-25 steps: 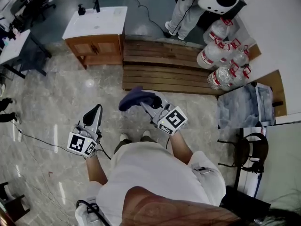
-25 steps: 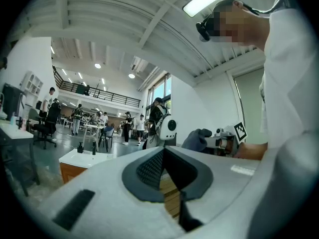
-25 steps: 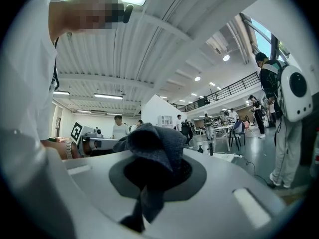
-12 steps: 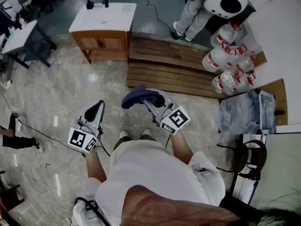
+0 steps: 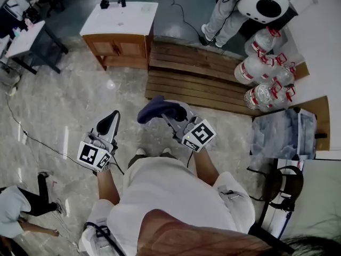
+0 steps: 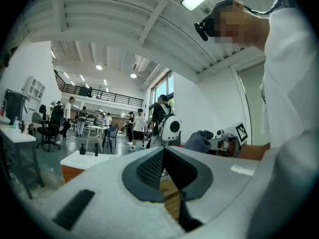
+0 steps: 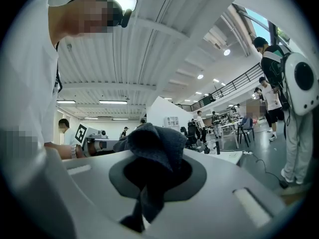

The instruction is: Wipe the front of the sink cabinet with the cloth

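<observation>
Cloth (image 5: 156,110) of dark blue-grey fabric, one piece and unmarked, is clamped in the right gripper (image 5: 169,114). In the right gripper view its bunched top bulges above and ahead of the jaw tips, while a thin tail hangs down between the two jaws, which are closed on it. From the head view the bundle sticks out past the tips toward the person's left and is held in the air above the marble floor (image 5: 64,100), touching nothing else.

The left gripper (image 5: 112,118) is held level with it, just to the side. Its two jaws are pressed together at the tips with nothing between them.

Each gripper carries one cube, the left cube (image 5: 93,158) and the right cube (image 5: 198,134). Both show black-and-white square marker patterns, with no letters or words.

The sink cabinet (image 5: 120,44) is a single wooden unit with a white top, standing well ahead across the floor, far from both grippers. Two small dark fixtures (image 5: 113,1) stand at the back edge of its top. A slatted wooden platform (image 5: 197,79) lies just beside it on the right.

At least four big clear water bottles (image 5: 261,71) with red tags are clustered at the platform's far right. The print on the tags is too small to read.
</observation>
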`<state>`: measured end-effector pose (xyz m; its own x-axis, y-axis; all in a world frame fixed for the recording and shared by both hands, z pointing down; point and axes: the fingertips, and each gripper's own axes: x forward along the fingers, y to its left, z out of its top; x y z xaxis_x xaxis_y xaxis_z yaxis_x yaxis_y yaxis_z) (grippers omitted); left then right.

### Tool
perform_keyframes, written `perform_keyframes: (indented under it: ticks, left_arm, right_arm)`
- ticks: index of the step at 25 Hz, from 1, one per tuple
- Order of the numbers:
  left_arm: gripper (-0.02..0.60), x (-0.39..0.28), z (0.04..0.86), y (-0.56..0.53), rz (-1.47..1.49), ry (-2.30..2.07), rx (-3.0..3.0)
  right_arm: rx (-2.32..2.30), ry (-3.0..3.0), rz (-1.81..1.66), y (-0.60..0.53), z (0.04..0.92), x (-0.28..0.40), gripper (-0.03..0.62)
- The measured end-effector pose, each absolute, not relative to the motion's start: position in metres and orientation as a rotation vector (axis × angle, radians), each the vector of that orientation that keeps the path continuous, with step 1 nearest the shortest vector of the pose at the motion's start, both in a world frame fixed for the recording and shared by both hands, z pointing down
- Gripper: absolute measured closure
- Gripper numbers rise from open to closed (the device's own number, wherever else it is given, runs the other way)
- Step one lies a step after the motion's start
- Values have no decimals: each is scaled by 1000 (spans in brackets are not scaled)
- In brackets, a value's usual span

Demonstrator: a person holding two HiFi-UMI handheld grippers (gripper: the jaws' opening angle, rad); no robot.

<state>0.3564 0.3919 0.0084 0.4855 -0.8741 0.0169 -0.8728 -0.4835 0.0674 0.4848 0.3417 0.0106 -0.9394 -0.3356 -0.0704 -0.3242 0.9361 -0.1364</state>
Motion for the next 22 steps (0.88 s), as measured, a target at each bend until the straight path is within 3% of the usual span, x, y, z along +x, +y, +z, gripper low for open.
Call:
perform_keyframes:
  ticks: [6,10,22]
  left_arm:
    - [578,372,19,363,40,-1583,2639]
    - [578,349,30,347,46,-1629,2593]
    - [578,109,62,243,-87,-1560,2548]
  right_arm:
    - [-458,2986,-258,307,27,494,556]
    - [-416,3004,-301,288,42,473,557]
    - [-443,3057,-371,193,64,227,556]
